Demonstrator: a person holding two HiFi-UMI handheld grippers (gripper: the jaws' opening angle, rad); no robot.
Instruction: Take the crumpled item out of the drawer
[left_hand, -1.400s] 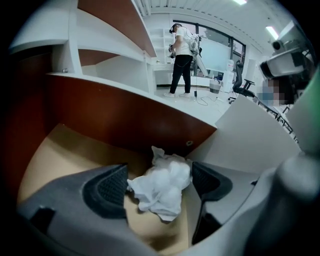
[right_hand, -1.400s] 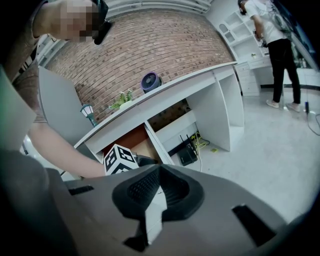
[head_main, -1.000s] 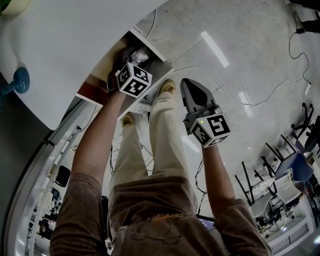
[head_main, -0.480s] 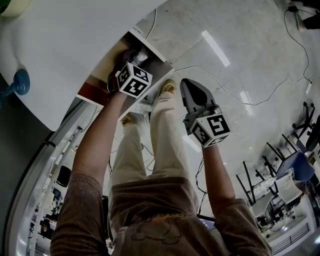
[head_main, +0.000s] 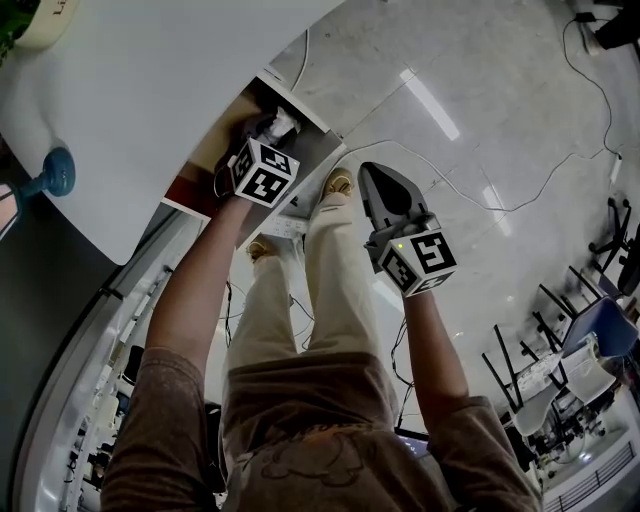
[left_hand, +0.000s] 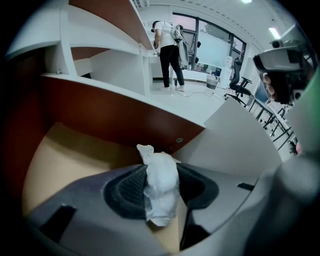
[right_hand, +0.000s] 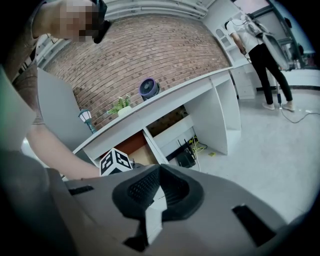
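Left arm (head_main: 200, 275): stretched forward from the shoulder and angled steeply down. It carries the grey two-jaw left gripper (head_main: 266, 130) into the open drawer with a tan wooden floor and red-brown walls (head_main: 215, 148), which stands out from under the white desk (head_main: 150, 80).

In the left gripper view, the left gripper (left_hand: 161, 175) is clenched on a crumpled white paper-like wad (left_hand: 161, 192), with both dark ribbed pads (left_hand: 127, 189) pressing its sides. The wad is inside the drawer (left_hand: 65, 155), just above its floor. Its long axis runs along the jaws. Its twisted upper end pokes out past the fingertips towards the red-brown wall, and its lower end lies back between the pads.

Right arm (head_main: 435, 350): extended forward, right of the drawer and well apart from it, over the pale polished floor (head_main: 480, 110). The right gripper (head_main: 380, 182) tilts gently down, its jaws closed tip to tip on nothing (right_hand: 159, 175).

Change from the earlier frames: the left jaws have just been closing onto the wad. Both arms keep the same pose.
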